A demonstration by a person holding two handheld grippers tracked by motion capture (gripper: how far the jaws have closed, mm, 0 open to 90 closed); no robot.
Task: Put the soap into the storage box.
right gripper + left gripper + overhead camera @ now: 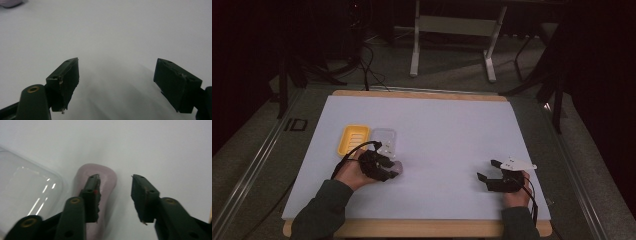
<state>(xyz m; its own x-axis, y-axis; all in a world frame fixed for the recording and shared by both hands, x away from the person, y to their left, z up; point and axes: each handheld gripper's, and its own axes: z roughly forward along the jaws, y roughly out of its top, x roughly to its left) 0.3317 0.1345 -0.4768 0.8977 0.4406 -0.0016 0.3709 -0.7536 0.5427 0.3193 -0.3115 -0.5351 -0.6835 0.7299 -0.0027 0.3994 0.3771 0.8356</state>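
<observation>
The white tabletop (437,130) is carrying a yellow tray (353,139) and clear lid (385,140) near its left edge. The left gripper (115,192), jaws parted, is straddling a pink soap bar (108,177) beside the lid, likely about to grasp; closing comes next. The right gripper (116,85) is idling released near the right edge.

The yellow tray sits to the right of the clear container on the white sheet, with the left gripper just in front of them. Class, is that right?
Not quite. In the high view the yellow tray sits to the left of the clear container, not the right. The rest holds: both lie on the white sheet, with the left gripper just in front of them.
</observation>
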